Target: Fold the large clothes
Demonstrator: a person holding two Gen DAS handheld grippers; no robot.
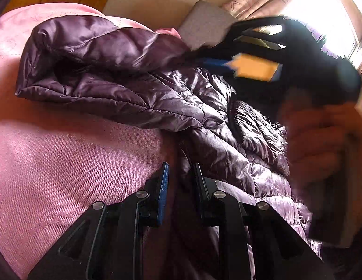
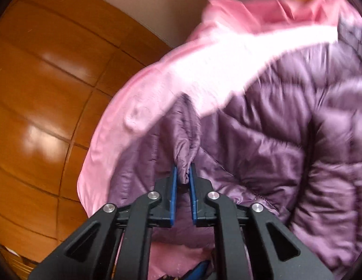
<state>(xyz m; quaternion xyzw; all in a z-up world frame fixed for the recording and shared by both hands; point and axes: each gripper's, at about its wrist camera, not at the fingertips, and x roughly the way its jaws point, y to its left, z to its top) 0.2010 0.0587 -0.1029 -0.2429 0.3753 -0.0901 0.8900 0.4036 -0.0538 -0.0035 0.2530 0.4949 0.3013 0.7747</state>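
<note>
Left wrist view: a purple quilted puffer jacket (image 1: 171,98) lies on a pink sheet (image 1: 52,154) covering what looks like a bed. Its fabric is glossy, stitched in narrow padded bands, heavily creased. One sleeve (image 1: 92,70) lies folded across the upper part, its open cuff facing the left edge of the picture; the body runs from that sleeve down toward the lower right, so the long axis slants from upper left to lower right. The left claw (image 1: 179,177) stands at the jacket's near edge, its jaws a narrow gap apart with dark jacket fabric lying between them; whether the pads actually press on that fabric I cannot tell. Beyond it the right claw (image 1: 218,64) shows blurred, reaching onto the jacket from the right, a hand (image 1: 318,135) behind it. A grey pillow (image 1: 204,23) sits at the far side, with a curtain (image 1: 262,2) and a bright window (image 1: 321,16) at the upper right.

Right wrist view: the same jacket (image 2: 286,140) fills the right half, blurred, over the pink sheet (image 2: 157,81), which hangs over the bed's edge above a wooden floor (image 2: 40,93). The right claw (image 2: 183,172) is clenched on a gathered pinch of the jacket's thin edge, a bunched fold squeezed between the blue pads (image 2: 173,186).
</note>
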